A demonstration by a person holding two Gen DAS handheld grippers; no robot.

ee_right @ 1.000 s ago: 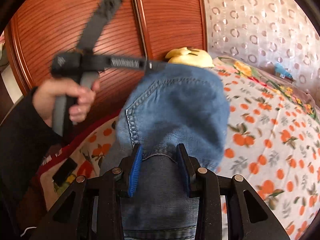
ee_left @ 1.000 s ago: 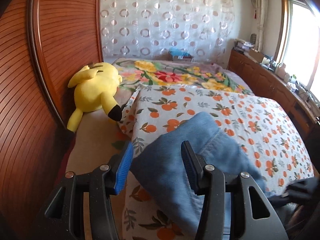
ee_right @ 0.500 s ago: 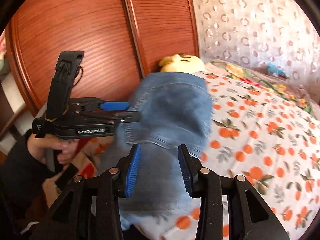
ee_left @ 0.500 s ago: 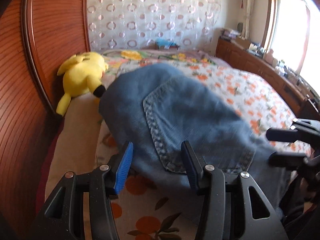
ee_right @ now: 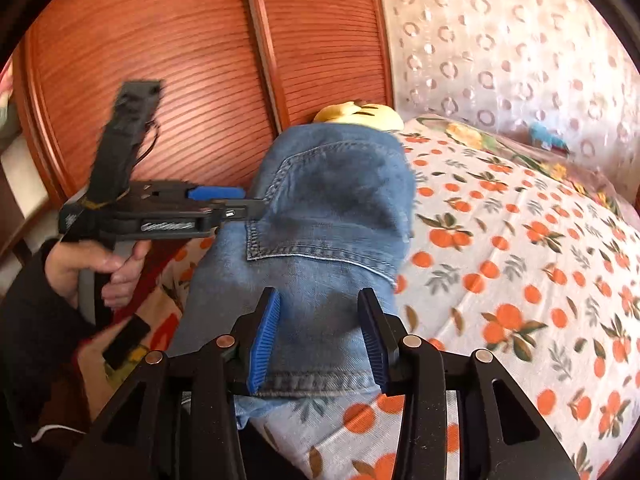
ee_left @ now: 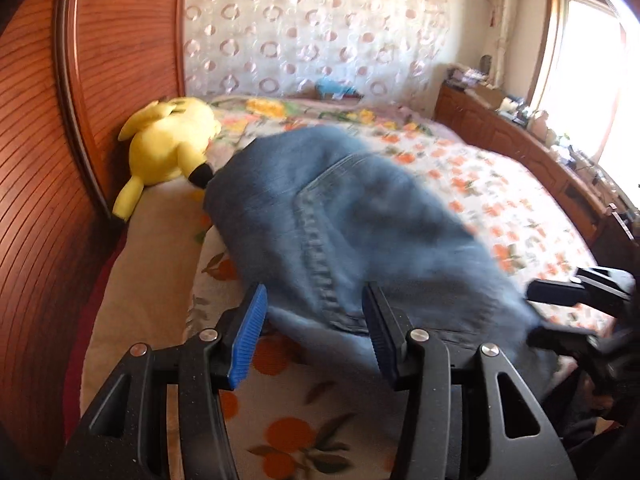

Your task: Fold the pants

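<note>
The blue jeans (ee_left: 360,232) lie folded on the orange-print bedsheet (ee_left: 520,200) with a back pocket (ee_right: 328,204) facing up. My left gripper (ee_left: 314,336) is open at their near left edge, and the pads touch no cloth. In the right wrist view the left gripper (ee_right: 244,200) sits at the jeans' left side, held by a hand (ee_right: 100,268). My right gripper (ee_right: 318,340) straddles the waistband end. Denim lies between its blue pads (ee_right: 262,340), which stand apart without pinching it. At the right of the left wrist view the right gripper (ee_left: 540,314) shows as two dark fingers.
A yellow plush toy (ee_left: 168,152) lies beyond the jeans against the ribbed wooden headboard (ee_left: 120,60). A low wooden cabinet (ee_left: 520,152) with small items runs under the window on the right. A flowered quilt (ee_left: 280,108) covers the far end of the bed.
The jeans, raised and bunched a second ago, now lie spread flat on the sheet. The right jaws have widened. The left gripper came down from high up to the jeans' side.
</note>
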